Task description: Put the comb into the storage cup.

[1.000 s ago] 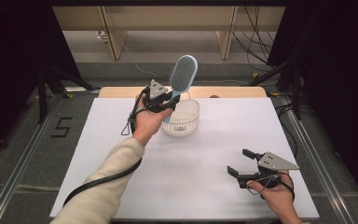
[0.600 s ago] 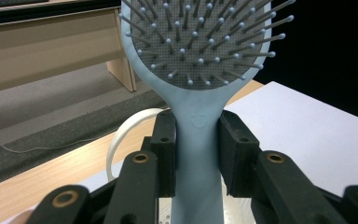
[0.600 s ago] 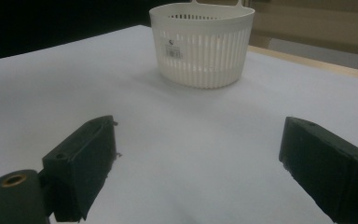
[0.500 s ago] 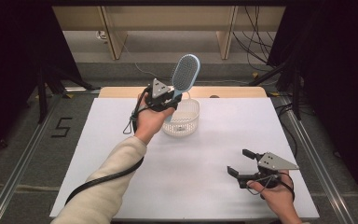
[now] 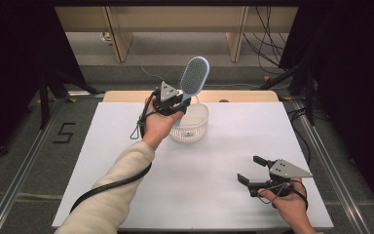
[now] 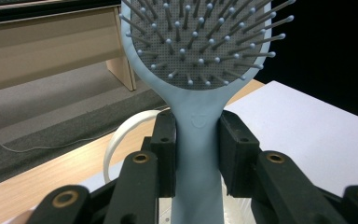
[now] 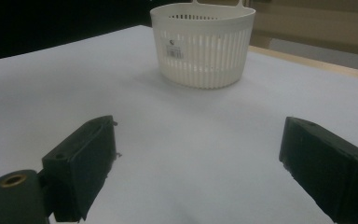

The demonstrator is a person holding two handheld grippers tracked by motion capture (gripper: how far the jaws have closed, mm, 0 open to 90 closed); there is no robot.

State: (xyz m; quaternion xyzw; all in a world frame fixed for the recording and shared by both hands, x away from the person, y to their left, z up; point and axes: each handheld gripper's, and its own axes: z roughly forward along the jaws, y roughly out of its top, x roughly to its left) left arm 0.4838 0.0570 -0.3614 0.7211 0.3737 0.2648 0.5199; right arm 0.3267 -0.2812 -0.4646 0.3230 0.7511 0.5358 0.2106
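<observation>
Left gripper [image 5: 179, 103], at about eleven o'clock on the white table [image 5: 224, 204], pinching the handle of a pale blue hairbrush [image 5: 193, 80] between both pads. Brush upright, bristled head tilted toward one o'clock, handle end hanging over the rim of the white slotted basket [image 5: 195, 127]. Seen along the left gripper's jaws: handle clamped on both sides, bristles facing the camera, head [image 6: 200, 37] above the pads. Basket just right of the left hand, near the far centre of the table. Right gripper [image 5: 251, 170], at about five o'clock, jaws spread wide with nothing between them, hovering low over bare table, well apart from the basket.
</observation>
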